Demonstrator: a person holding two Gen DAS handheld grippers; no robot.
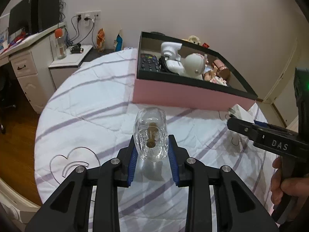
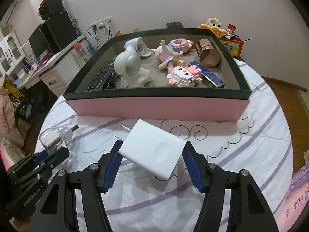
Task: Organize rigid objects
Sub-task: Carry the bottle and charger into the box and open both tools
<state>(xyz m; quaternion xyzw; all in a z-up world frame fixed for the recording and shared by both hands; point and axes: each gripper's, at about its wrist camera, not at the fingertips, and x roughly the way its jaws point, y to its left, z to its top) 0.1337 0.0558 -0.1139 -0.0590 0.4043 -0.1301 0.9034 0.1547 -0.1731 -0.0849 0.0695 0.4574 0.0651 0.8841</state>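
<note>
A small clear glass bottle [image 1: 150, 133] with a brown stopper lies on the white striped bedspread [image 1: 87, 100]. My left gripper [image 1: 152, 148] is shut on it, a blue pad pressing each side. The right wrist view shows the same bottle [image 2: 54, 139] at the far left with the left gripper [image 2: 48, 156] around it. My right gripper [image 2: 152, 150] is shut on a white plug-in charger [image 2: 154, 148], prongs pointing up-left, held a little above the bedspread. In the left wrist view the right gripper [image 1: 235, 119] reaches in from the right with the charger [image 1: 239, 112] at its tip.
A pink box with a black rim [image 2: 154, 108] stands just behind, holding a remote [image 2: 100, 79], a white device [image 2: 127, 63], a doll [image 2: 170, 58], a block toy [image 2: 185, 75] and a copper cylinder [image 2: 208, 54]. A desk [image 1: 25, 58] stands left. A hand [image 1: 285, 189] grips the right tool.
</note>
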